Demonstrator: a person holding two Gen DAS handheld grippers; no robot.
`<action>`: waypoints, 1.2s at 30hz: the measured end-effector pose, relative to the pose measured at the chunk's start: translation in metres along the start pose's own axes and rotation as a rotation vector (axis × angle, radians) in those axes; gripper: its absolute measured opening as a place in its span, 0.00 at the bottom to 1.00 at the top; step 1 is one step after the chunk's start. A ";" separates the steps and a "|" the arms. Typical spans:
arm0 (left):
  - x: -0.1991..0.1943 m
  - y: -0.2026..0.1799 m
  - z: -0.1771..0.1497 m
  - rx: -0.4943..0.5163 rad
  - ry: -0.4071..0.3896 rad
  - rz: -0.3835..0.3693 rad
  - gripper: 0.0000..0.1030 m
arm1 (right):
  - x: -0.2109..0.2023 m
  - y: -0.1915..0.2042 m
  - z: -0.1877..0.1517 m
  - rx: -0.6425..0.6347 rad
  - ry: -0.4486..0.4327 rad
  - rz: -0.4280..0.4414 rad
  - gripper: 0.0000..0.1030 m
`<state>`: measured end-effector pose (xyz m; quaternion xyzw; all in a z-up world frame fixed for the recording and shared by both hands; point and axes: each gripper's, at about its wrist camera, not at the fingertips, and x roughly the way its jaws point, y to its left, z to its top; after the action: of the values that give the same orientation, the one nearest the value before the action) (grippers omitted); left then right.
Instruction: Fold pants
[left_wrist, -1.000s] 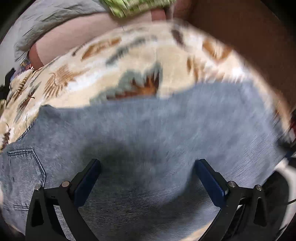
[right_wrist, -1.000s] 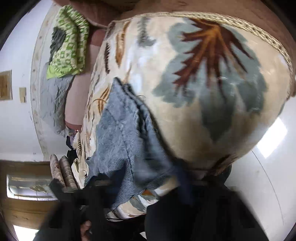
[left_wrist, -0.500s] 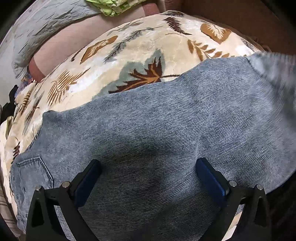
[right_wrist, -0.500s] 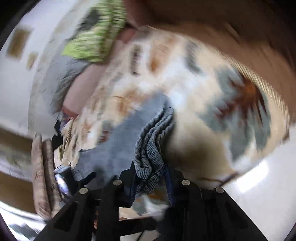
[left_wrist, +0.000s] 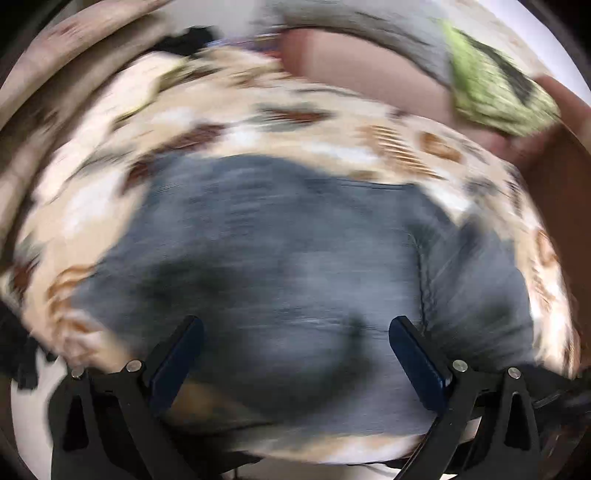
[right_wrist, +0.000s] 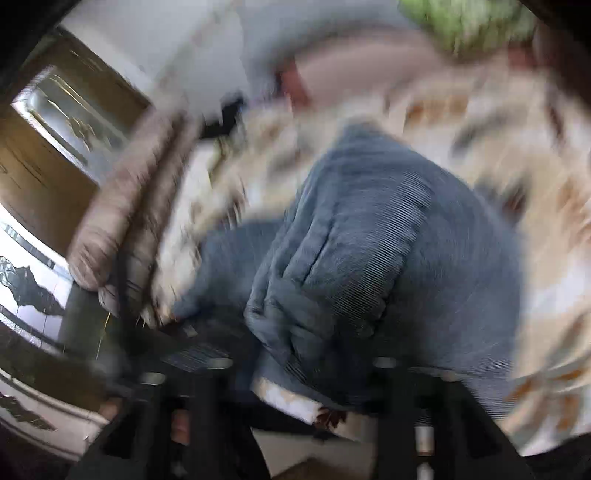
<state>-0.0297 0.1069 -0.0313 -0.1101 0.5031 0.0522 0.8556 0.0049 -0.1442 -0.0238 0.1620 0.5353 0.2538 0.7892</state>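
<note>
Blue-grey denim pants (left_wrist: 295, 258) lie on a cream leaf-print blanket (left_wrist: 240, 129). In the left wrist view my left gripper (left_wrist: 295, 350) is open just above the denim, its blue-padded fingers wide apart and empty. In the right wrist view a bunched fold of the pants (right_wrist: 351, 258) sits in front of my right gripper (right_wrist: 303, 365). That view is heavily blurred; the fingers look spread either side of the cloth, but whether they grip it is unclear.
A green patterned cloth (left_wrist: 491, 92) and a pink pillow (left_wrist: 369, 70) lie at the far side of the bed. A striped rolled cushion (right_wrist: 122, 221) lies at the left edge, with a wooden cabinet (right_wrist: 44, 158) beyond it.
Both views swung sharply and are now blurred. The pants are now doubled over into a shorter shape. The right gripper, shut on a denim bunch half a second ago, now looks spread.
</note>
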 end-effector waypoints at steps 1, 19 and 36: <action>0.000 0.010 0.002 -0.019 0.004 0.005 0.97 | 0.027 -0.014 -0.007 0.052 0.074 -0.022 0.74; 0.048 -0.141 -0.038 0.478 0.075 0.046 1.00 | -0.050 -0.131 -0.006 0.455 -0.069 0.205 0.77; 0.049 -0.138 -0.036 0.457 0.076 0.013 1.00 | -0.061 -0.118 0.049 0.344 -0.072 0.092 0.77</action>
<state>-0.0086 -0.0365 -0.0717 0.0881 0.5346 -0.0619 0.8382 0.0590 -0.2746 -0.0212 0.3279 0.5341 0.1885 0.7561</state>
